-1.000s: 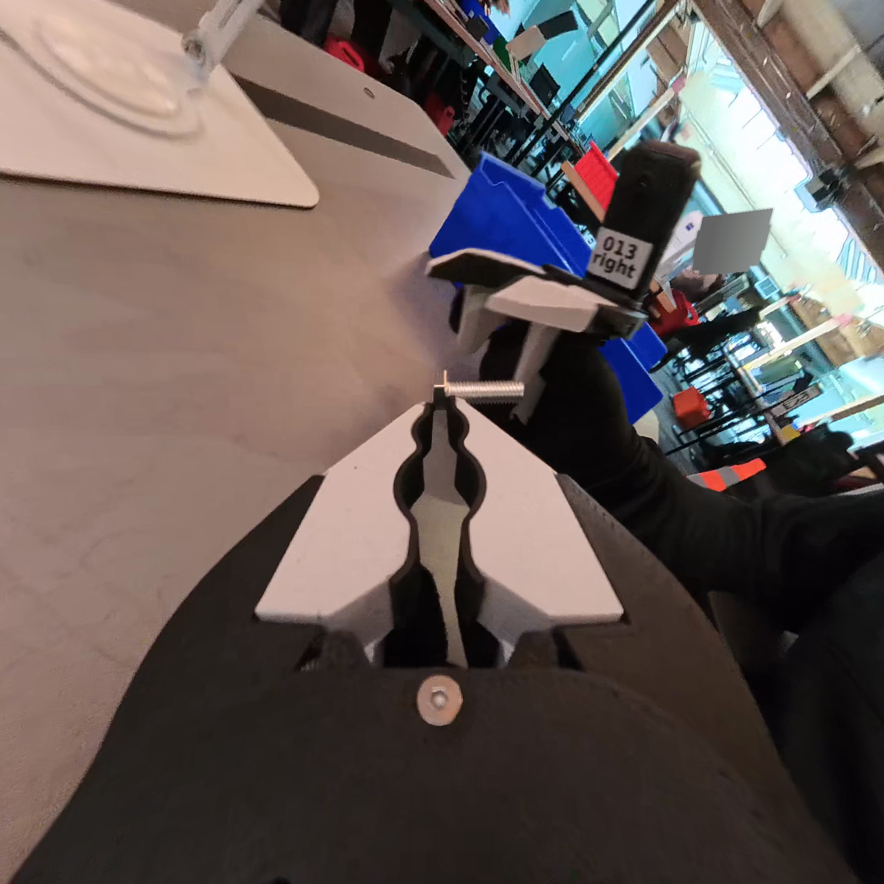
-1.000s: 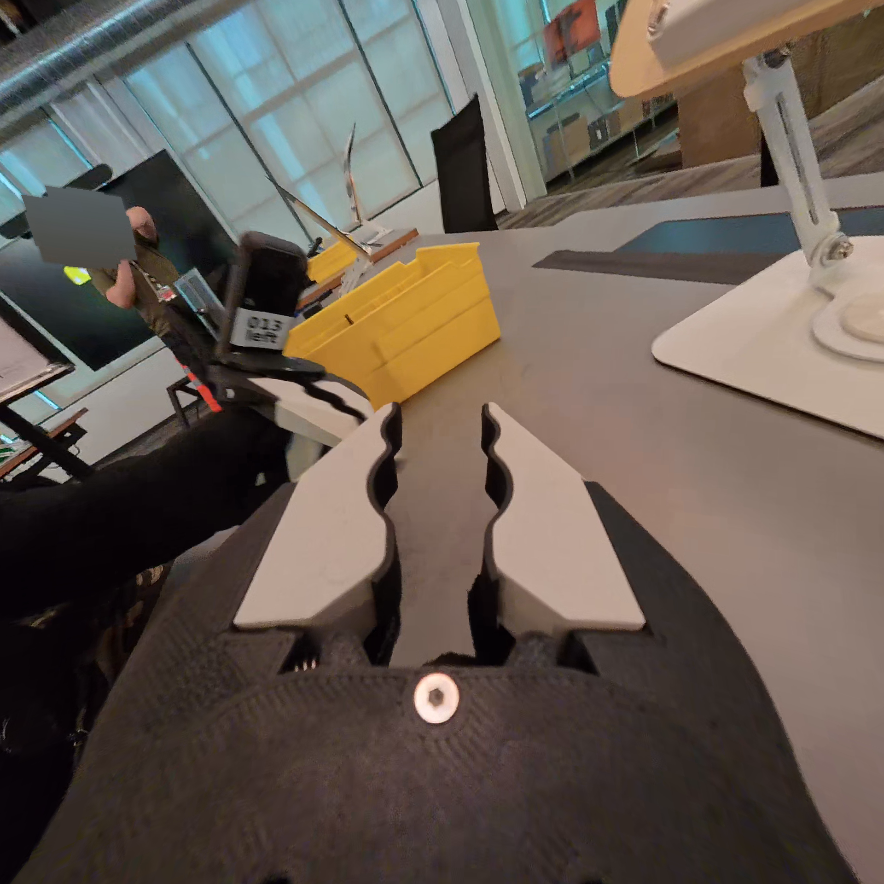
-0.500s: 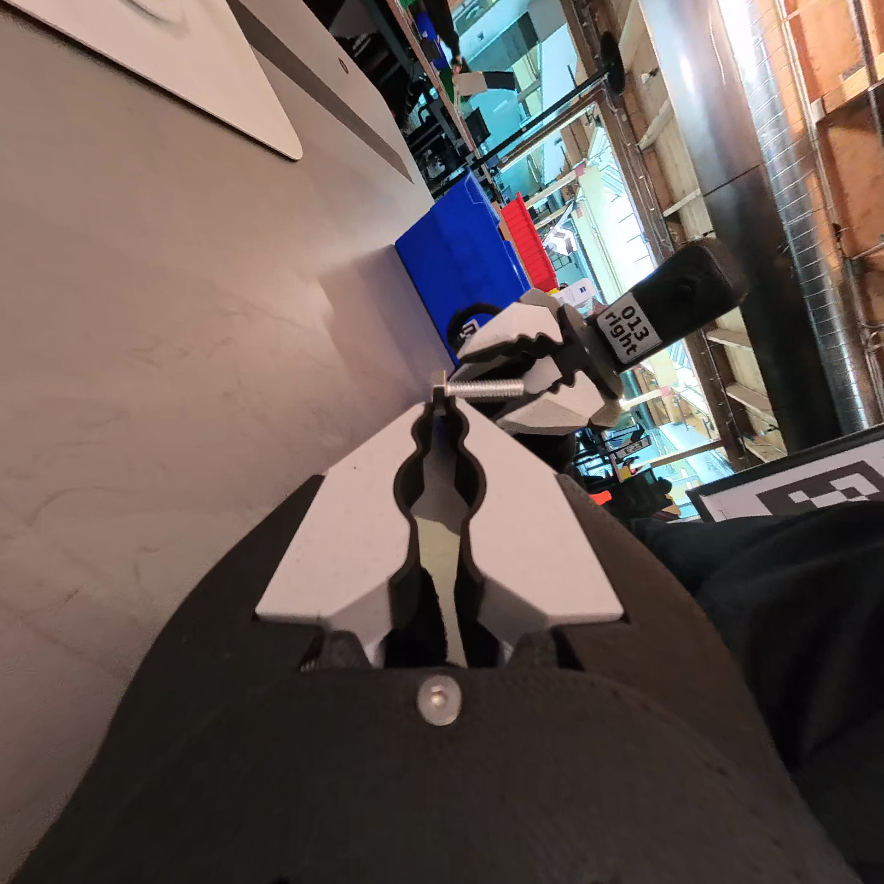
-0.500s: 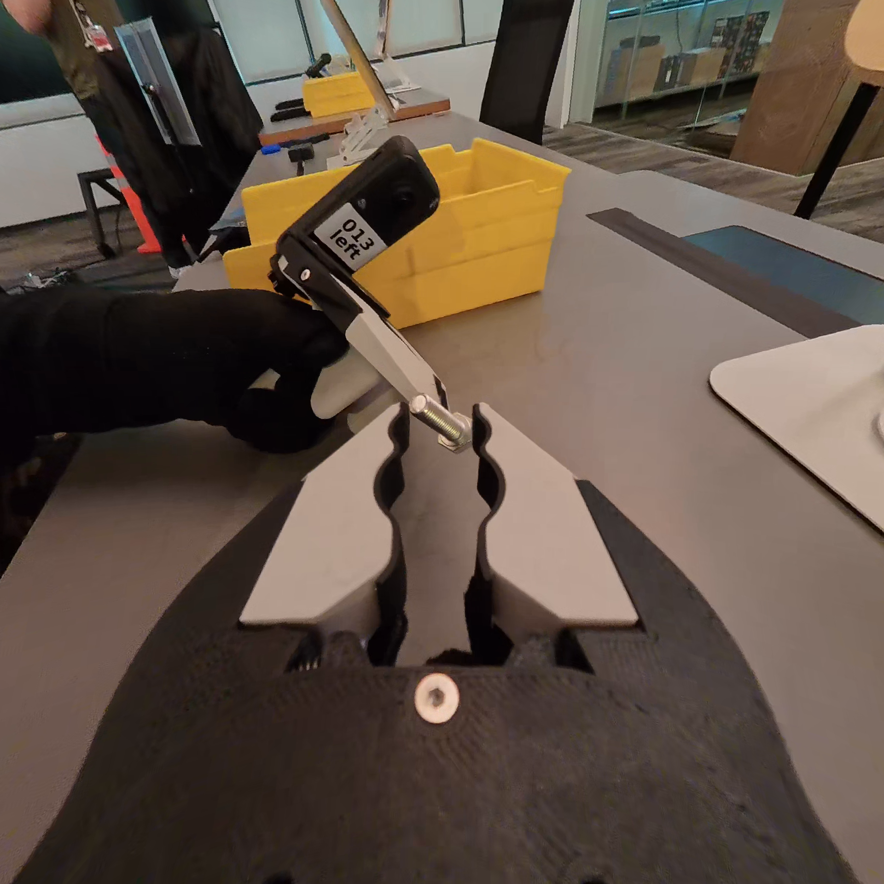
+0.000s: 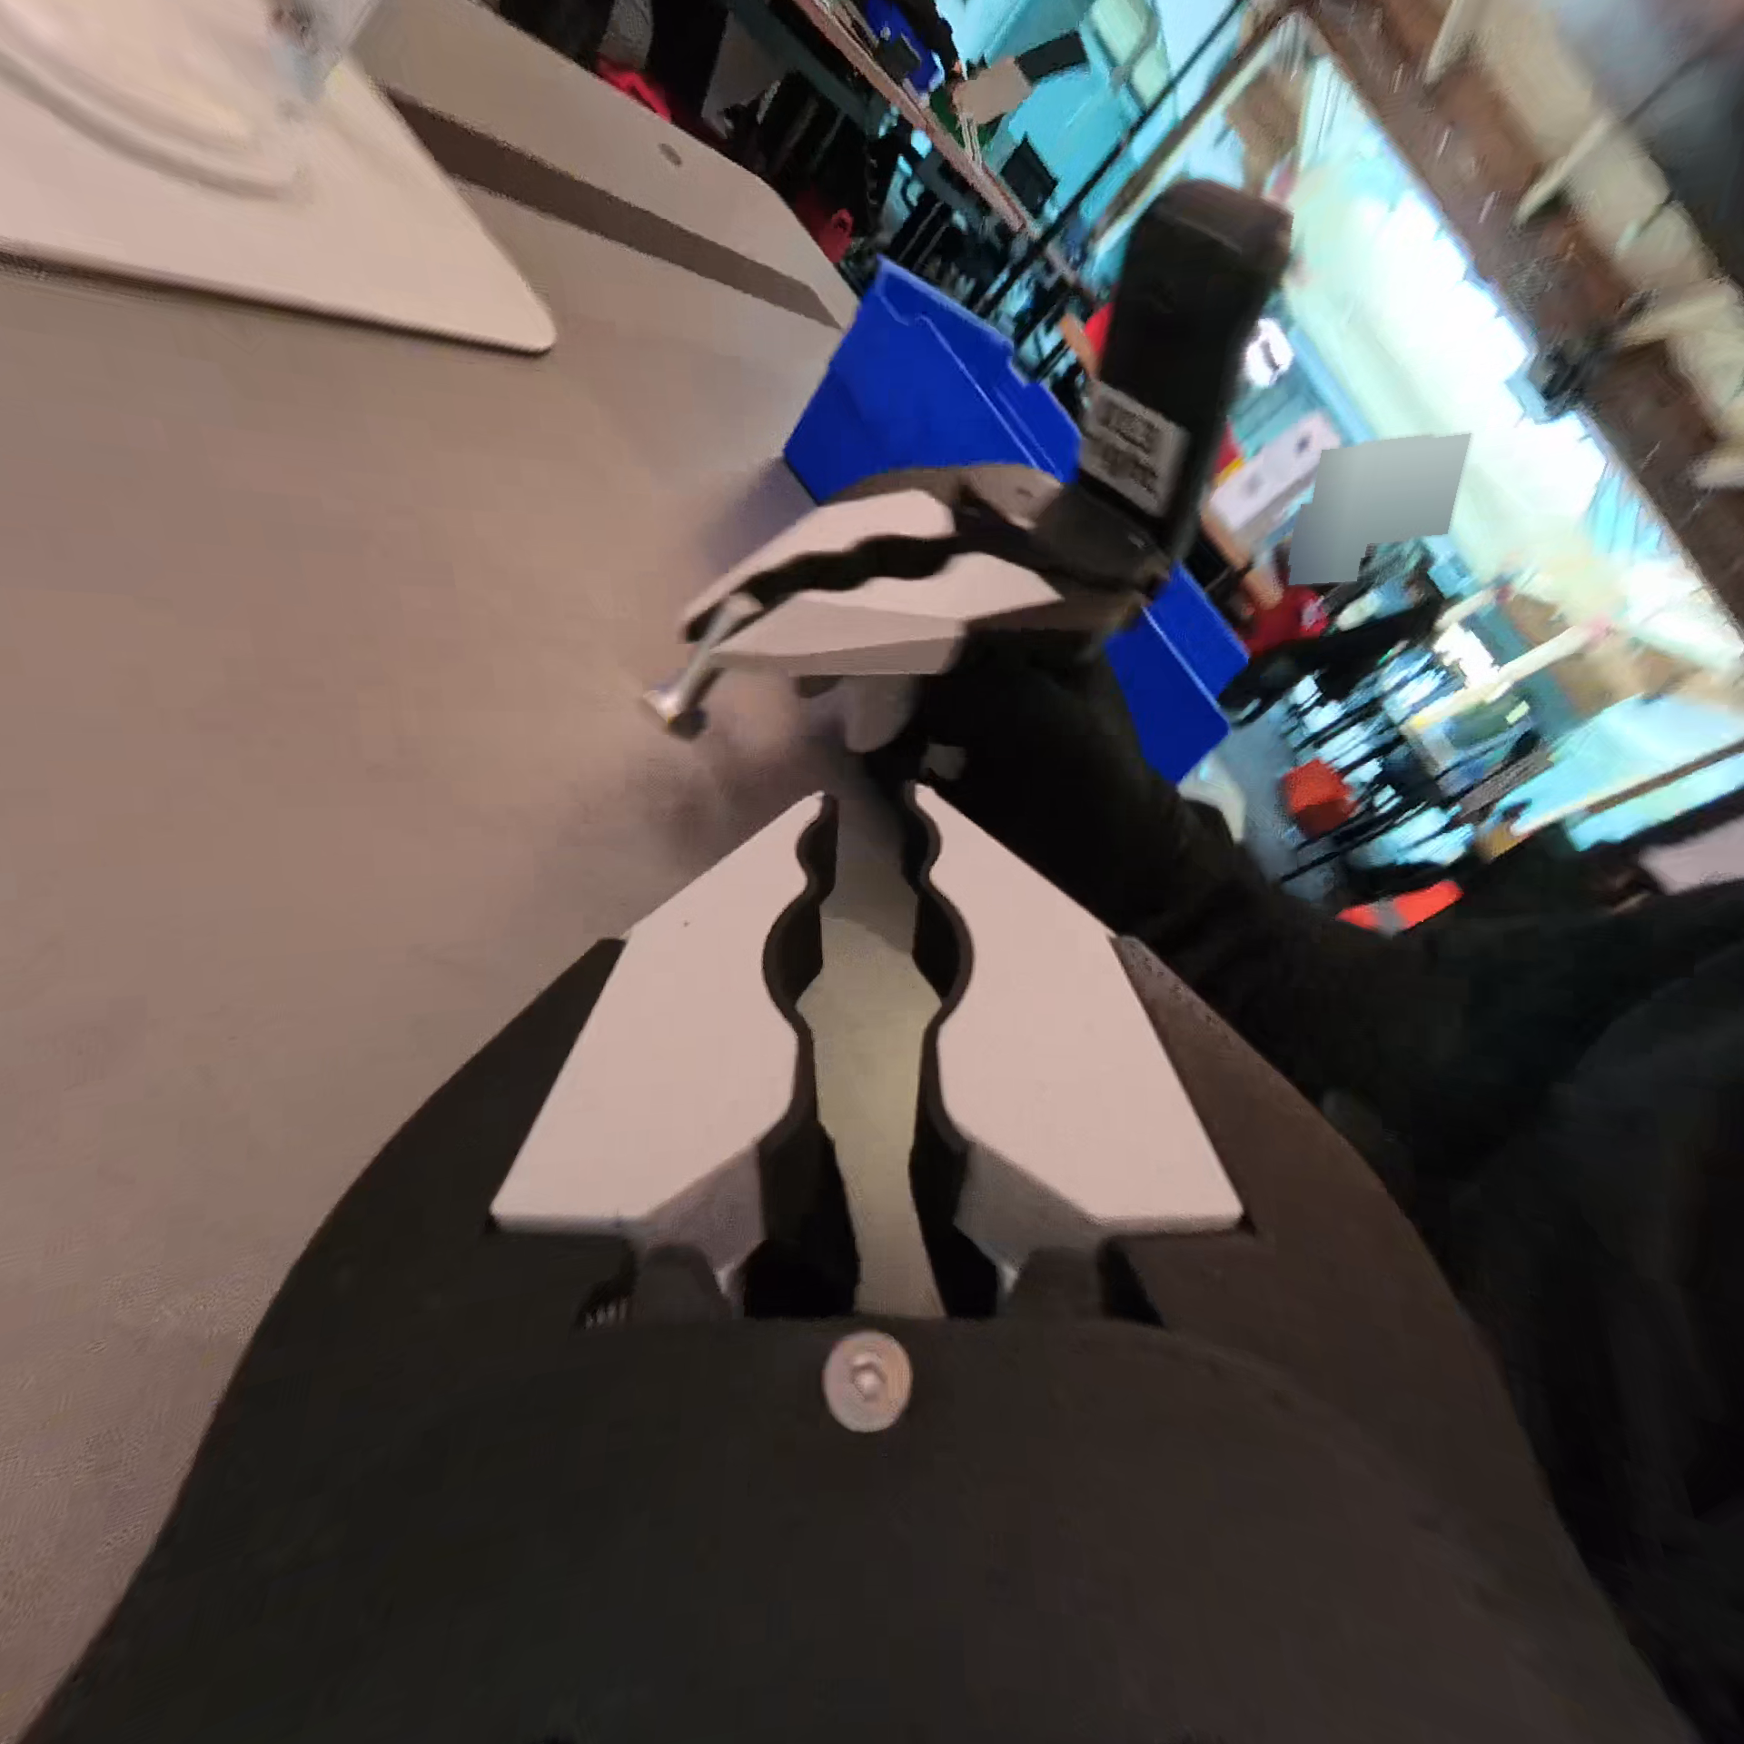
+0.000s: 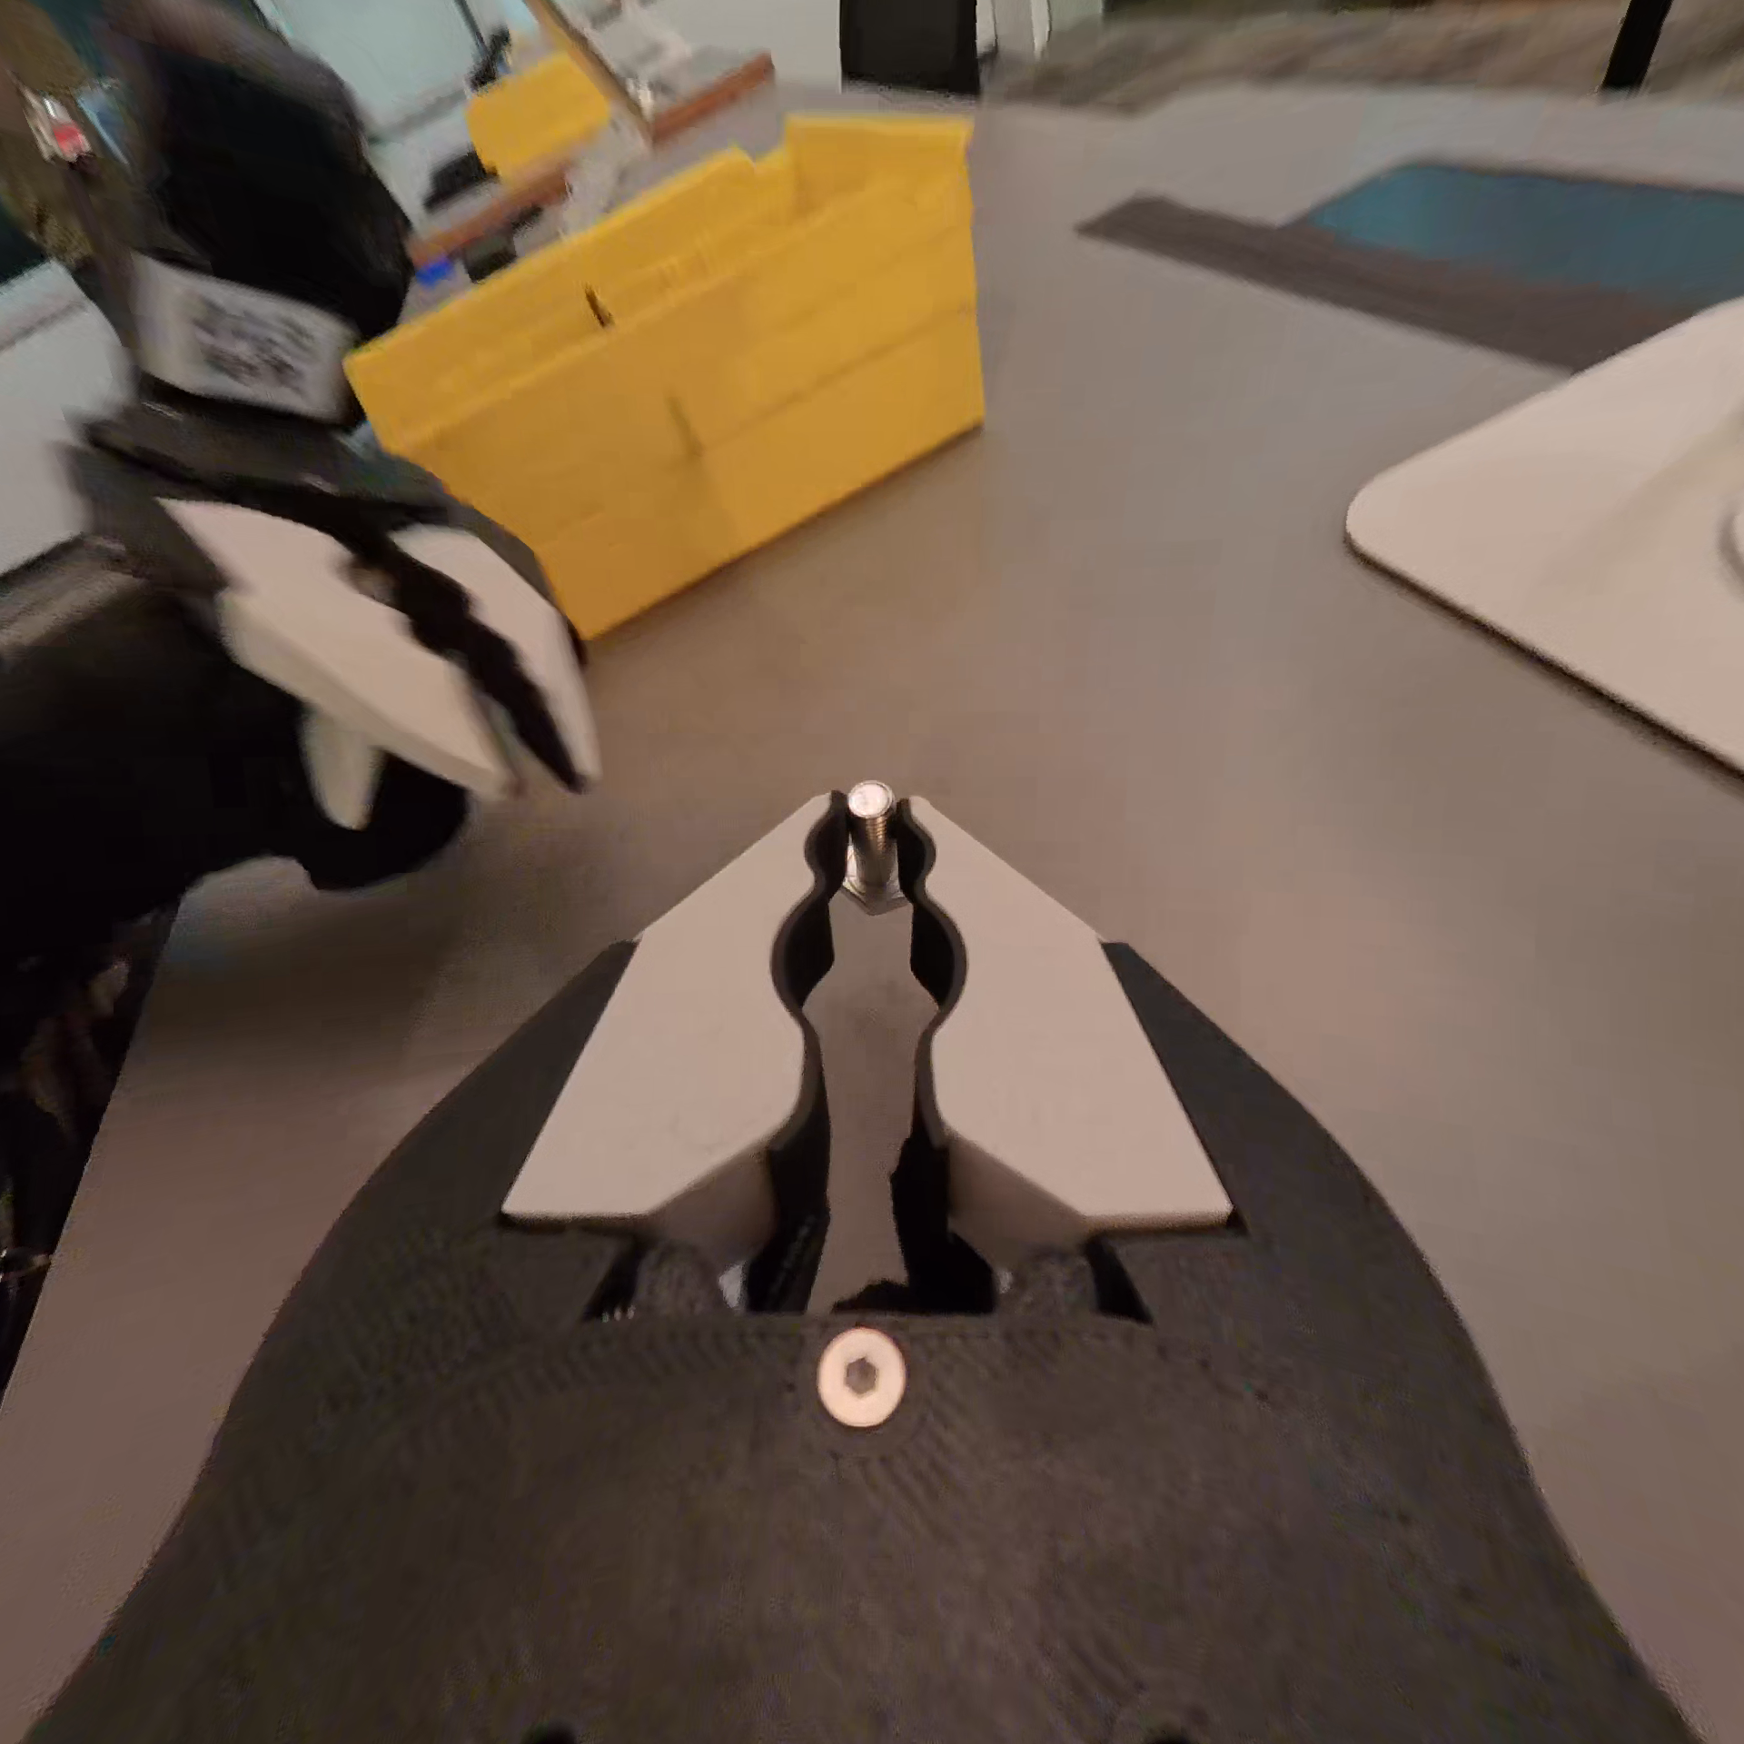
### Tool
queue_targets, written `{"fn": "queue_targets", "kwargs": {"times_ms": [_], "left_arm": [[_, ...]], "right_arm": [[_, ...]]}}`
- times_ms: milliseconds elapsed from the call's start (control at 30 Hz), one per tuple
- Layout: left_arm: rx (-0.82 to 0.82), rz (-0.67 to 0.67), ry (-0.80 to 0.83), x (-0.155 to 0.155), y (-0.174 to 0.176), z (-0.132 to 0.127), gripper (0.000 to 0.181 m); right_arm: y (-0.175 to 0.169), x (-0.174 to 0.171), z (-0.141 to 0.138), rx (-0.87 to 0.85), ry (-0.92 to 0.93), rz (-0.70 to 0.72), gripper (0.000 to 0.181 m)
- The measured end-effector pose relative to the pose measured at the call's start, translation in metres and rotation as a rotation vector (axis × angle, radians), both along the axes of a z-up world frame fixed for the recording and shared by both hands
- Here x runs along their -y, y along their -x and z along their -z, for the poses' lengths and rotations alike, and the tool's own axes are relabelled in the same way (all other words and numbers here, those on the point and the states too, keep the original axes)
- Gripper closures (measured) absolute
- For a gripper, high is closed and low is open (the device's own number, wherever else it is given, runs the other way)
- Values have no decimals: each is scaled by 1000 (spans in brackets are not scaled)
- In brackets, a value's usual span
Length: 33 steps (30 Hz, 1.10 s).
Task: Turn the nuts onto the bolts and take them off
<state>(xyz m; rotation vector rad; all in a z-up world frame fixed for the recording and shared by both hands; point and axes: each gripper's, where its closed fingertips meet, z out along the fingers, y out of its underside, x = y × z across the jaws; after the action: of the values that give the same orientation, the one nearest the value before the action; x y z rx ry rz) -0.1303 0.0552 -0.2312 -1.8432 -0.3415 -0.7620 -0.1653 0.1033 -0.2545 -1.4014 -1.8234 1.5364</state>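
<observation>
Bolt (image 6: 869, 840) pinched in right claw (image 6: 868, 812), threads fwd.
Left claw (image 5: 868, 812) slightly ajar, empty; needs nut fetched, lined up square w/ threads.

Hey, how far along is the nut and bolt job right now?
Done: a bolt is picked up, clamped by its thread in the right gripper. In hand: the left gripper hovers nearby, jaws slightly apart and empty. Left: no nut shows, so threading on and off remains.
</observation>
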Motion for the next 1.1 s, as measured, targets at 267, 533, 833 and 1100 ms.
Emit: {"fn": "queue_targets", "kwargs": {"times_ms": [267, 533, 833, 1100], "left_arm": [[-478, -122, 123, 81, 48, -70, 169], [-692, -289, 838, 224, 175, -1, 161], [-568, -259, 1204, 281, 198, 68, 156], [-378, -225, 1226, 285, 194, 82, 164]], "right_arm": [[-9, 26, 37, 212, -106, -139, 173], [-11, 32, 41, 222, -128, -160, 164], [-12, 37, 39, 208, -125, -193, 164], [-12, 37, 40, 216, -133, -195, 166]]}}
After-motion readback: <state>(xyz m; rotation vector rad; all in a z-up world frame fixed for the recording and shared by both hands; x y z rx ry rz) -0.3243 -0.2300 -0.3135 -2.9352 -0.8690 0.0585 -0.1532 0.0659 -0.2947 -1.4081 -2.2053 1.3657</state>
